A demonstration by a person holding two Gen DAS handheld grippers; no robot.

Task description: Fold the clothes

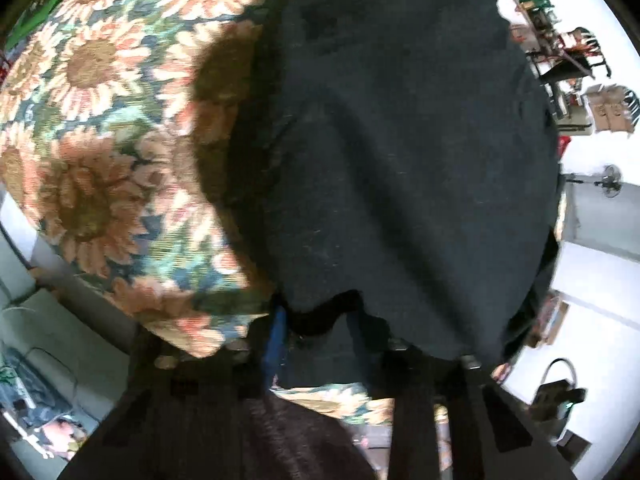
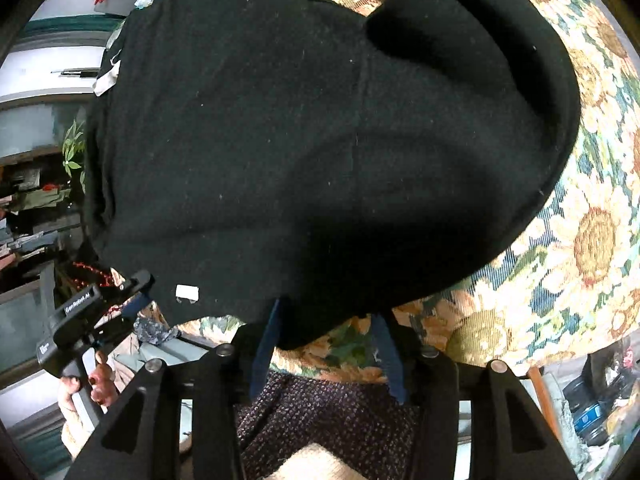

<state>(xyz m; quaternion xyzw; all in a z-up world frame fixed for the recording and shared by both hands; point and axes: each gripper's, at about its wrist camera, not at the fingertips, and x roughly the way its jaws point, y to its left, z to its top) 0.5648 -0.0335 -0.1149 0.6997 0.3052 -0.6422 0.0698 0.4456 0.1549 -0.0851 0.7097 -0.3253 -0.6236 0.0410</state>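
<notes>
Black garment [image 2: 280, 140], matte and lint-flecked, spread over sunflower-print cloth [image 2: 580, 240], one part doubled back in a rounded fold toward the far side, small white tag [image 2: 187, 292] near the hem closest to the camera. Right gripper [image 2: 328, 320]: blue fingers [image 2: 268, 332] standing apart, straddling the near hem, pads not visibly pressing the fabric. Left gripper [image 1: 316, 320]: fingers drawn nearly together at the garment's near edge with dark fabric bunched between them, apparently pinched, though blur and shadow obscure the contact; same gripper visible from the right wrist view at lower left, held in a hand [image 2: 72, 392].
</notes>
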